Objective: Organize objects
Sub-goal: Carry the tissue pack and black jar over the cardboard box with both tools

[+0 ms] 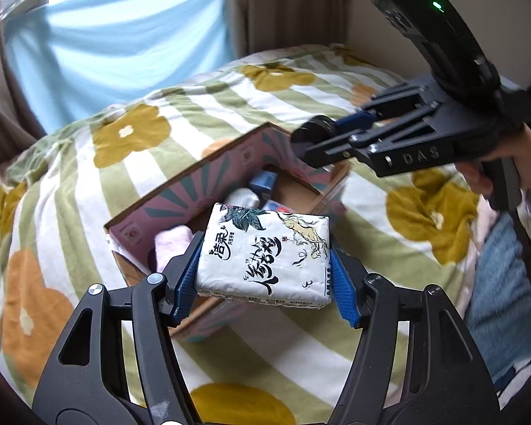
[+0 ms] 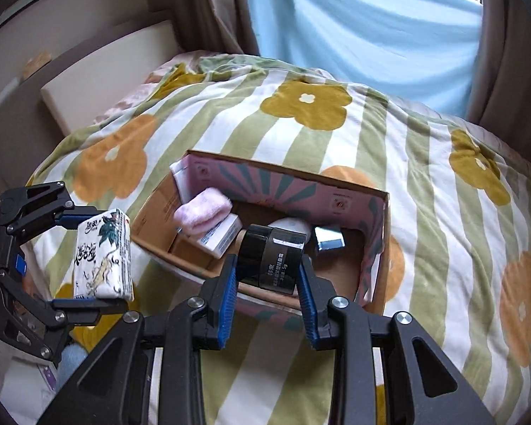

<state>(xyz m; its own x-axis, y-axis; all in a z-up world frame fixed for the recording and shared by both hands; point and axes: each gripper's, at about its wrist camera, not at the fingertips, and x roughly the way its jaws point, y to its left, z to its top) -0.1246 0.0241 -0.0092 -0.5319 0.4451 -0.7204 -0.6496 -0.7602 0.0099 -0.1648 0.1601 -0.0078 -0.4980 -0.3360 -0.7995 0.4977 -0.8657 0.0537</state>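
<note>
The left claw (image 1: pixel 265 276) holds a white tissue pack (image 1: pixel 265 255) by its two short ends, with a blue pad pressed on each side. The pack has black writing and a leaf drawing on it. It hangs in the air above the near end of a cardboard box (image 1: pixel 180 191) with pink inside walls.

The right claw (image 2: pixel 267 276) is closed tight on a small black jar (image 2: pixel 272 258) with a grey label. The jar is up in the air too, just over the near wall of the box (image 2: pixel 336 194).

In the right wrist view, the left claw (image 2: pixel 88 258) and its tissue pack (image 2: pixel 102 255) are at about 9 o'clock from the box. Inside the box lie a fluffy pink cloth (image 2: pixel 201 212), a white carton (image 2: pixel 219 237) under it, and a shiny silver block (image 2: pixel 329 239) at about 3 o'clock from the jar.

The box sits on a bed with a striped blanket (image 2: pixel 424 177) with big yellow and orange flowers. A blue curtain (image 2: pixel 364 32) hangs behind the bed.
</note>
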